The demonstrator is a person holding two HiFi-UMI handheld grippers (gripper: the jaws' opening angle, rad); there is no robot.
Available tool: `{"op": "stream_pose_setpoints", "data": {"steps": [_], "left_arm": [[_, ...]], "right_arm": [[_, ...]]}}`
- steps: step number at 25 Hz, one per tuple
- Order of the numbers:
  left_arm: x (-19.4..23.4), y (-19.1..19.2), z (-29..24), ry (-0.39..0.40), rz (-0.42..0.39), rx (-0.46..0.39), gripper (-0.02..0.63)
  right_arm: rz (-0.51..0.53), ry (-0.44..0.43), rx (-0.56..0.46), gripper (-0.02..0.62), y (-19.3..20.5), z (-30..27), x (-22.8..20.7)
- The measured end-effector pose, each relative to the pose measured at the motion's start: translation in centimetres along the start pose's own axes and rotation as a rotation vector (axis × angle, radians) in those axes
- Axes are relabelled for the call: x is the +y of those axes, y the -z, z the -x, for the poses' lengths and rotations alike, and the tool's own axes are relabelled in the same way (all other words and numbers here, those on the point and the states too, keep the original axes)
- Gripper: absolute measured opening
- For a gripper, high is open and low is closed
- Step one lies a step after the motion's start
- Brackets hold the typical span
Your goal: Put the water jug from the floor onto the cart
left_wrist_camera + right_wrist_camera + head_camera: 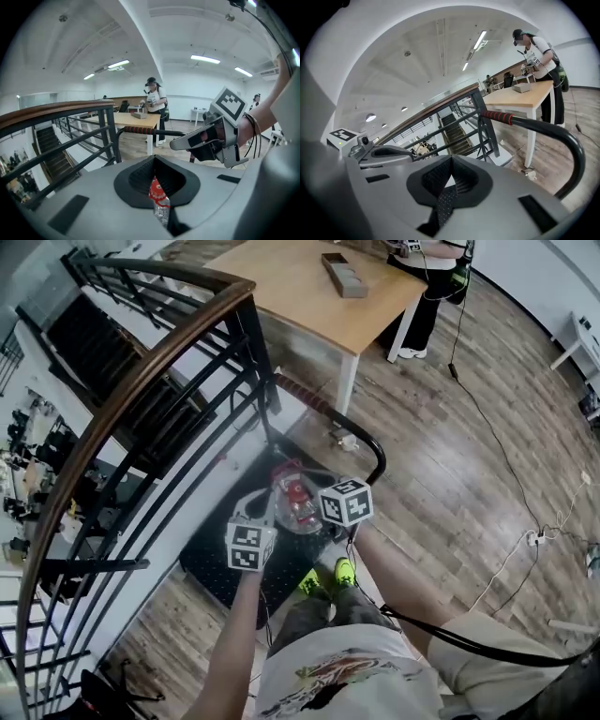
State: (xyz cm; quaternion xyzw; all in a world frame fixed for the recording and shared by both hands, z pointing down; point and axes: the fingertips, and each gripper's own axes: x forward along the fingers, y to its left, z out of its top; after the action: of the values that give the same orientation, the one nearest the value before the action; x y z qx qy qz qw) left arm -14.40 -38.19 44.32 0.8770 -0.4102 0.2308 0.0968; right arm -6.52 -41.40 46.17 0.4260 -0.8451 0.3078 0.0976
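Closest beneath the head camera is my pale printed shirt (347,681), with my yellow-green shoes (328,577) just beyond it.

Far to the left a wooden handrail (47,112) curves over black bars, and dark stairs (94,343) drop away behind them.

Next comes my left gripper (155,161). Its jaws are pressed together. A sliver of red and crinkled clear plastic shows in the slit between them, and I cannot tell whether it is nipped there or only lies beyond. The gripper's marker cube (250,547) hangs over the cart's black deck (211,563).

On that deck sits the water jug (298,502), clear with a red cap. Seen from above, it lies between my two cubes and just this side of the handle (370,442).

My right gripper (449,161) is pressed shut too. Only its own dotted pad shows in the slit, so it holds nothing.

Past it, the handle's black bar arcs across with a red grip at its left end. Beyond stands a wooden table (300,287) with a grey tray (345,276) on it, and a person (427,296) stands at its far side.

To the right, thin cables (506,442) trail across the plank floor (450,484).
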Motion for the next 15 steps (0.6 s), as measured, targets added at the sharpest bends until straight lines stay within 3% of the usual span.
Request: {"op": "stream_pose_setpoints", "data": {"steps": [8,15], "left_arm": [[-3.1,-1.8,5.8,0.036,0.087,-0.082,0.011],[-6.6,-2.6,6.0,0.075,0.109,-0.101,0.011]], "right_arm": [[0.041,-0.030,-0.044,0.020,0.1,5.2,5.5],[0.067,-0.058,-0.059,0.020,0.2,7.8,6.6]]}}
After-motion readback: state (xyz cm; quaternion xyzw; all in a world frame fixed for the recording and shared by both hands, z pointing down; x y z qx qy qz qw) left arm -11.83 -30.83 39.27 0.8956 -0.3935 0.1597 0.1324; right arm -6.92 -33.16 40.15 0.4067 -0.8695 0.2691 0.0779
